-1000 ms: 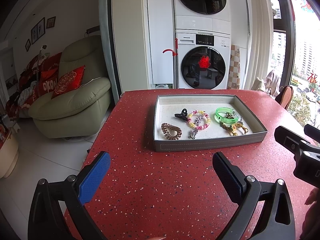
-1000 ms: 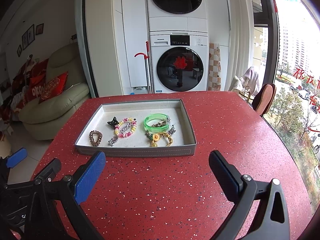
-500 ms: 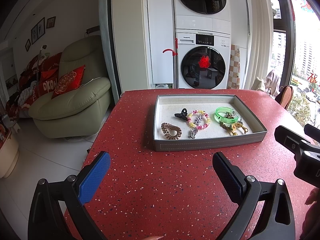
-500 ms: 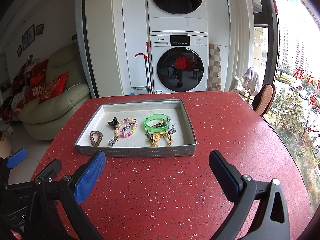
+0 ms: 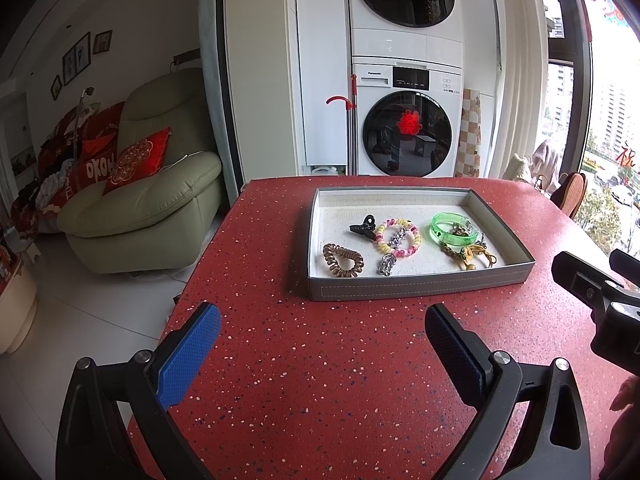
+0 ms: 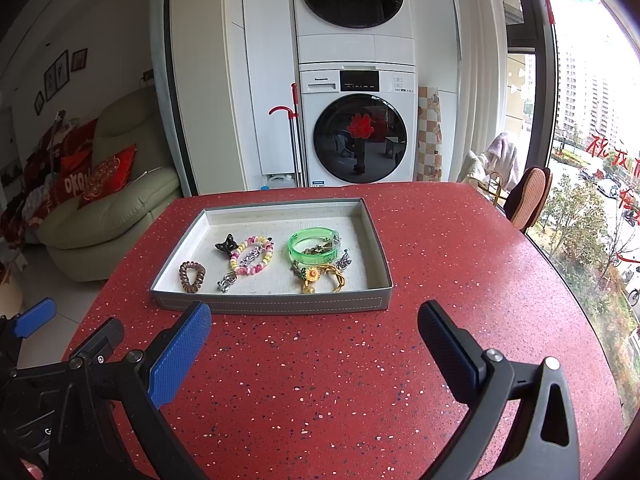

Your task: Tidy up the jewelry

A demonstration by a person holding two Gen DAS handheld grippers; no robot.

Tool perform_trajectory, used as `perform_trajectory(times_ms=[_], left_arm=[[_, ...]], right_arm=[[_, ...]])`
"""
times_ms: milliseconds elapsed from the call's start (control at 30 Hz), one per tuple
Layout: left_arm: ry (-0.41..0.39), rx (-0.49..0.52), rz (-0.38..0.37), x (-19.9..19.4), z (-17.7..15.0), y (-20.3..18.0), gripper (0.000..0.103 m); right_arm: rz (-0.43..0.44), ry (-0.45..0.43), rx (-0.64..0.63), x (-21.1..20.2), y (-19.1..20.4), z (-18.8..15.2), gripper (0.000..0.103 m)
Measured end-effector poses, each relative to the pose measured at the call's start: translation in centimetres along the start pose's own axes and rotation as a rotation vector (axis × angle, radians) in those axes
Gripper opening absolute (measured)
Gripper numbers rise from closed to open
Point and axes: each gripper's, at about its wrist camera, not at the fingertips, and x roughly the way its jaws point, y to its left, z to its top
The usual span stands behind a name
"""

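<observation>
Red speckled table bearing grey tray, which holds the jewelry: green bangle, beaded bracelet, brown coil tie. Left gripper and right gripper, both wide open and empty, hover short of the tray; approach 1 piece from above, avoiding tangled neighbours.

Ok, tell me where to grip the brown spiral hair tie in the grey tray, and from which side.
Grip the brown spiral hair tie across its coiled rim, from above. It lies flat on the tray floor near the front-left corner, so the wall blocks a low approach. Put one finger inside the loop, one outside. The left gripper seems nearer and its jaws stand open.
</observation>
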Motion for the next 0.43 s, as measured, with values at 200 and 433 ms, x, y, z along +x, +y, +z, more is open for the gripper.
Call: perform_trajectory(times_ms=[200,433], left_arm=[[0.004,0.0,-0.002,0.08,-0.03,-0.05,0.103],[0.002,-0.004,-0.012,0.05,-0.07,-0.07,0.103]], right_arm=[[0.0,0.0,-0.001,-0.03,0.1,0.04,0.103],[0.001,0.001,0.001,-0.05,0.18,0.05,0.103]])
